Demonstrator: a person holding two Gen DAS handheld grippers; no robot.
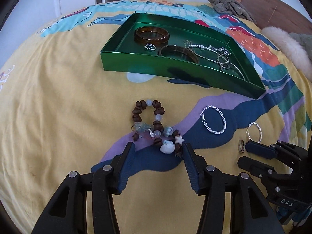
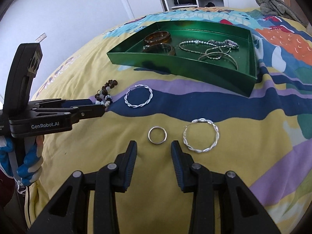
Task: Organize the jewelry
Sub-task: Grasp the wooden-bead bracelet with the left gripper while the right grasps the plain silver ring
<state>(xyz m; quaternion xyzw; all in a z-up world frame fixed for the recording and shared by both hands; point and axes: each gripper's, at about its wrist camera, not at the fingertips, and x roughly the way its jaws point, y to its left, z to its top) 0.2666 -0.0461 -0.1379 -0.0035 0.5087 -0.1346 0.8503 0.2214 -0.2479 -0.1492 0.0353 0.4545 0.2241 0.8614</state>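
Both grippers angle steeply down at the bedspread [image 1: 58, 97], side by side. Our left gripper [image 1: 159, 148] has its jaws spread, nothing pinched; the near end of the beaded bracelet [image 1: 154, 124] with brown beads, shell and star charms lies right between the fingertips, its loop stretching away toward the green tray [image 1: 175, 72]. From the right wrist view we see the gloved hand [image 2: 29, 161] gripping the left tool's handle. Our right gripper [image 2: 154, 145] is also spread, empty, with the small plain ring [image 2: 157, 135] just ahead of the gap between the tips, not touched. A twisted silver hoop [image 2: 200, 135] lies just right of the right fingertip, a second twisted hoop [image 2: 138, 96] farther out toward the tray. The tray sits beyond everything and holds two amber bangles [image 2: 159, 37], a small ring [image 1: 149, 47], silver chains [image 2: 210, 45] and thin bangles [image 2: 220, 56].
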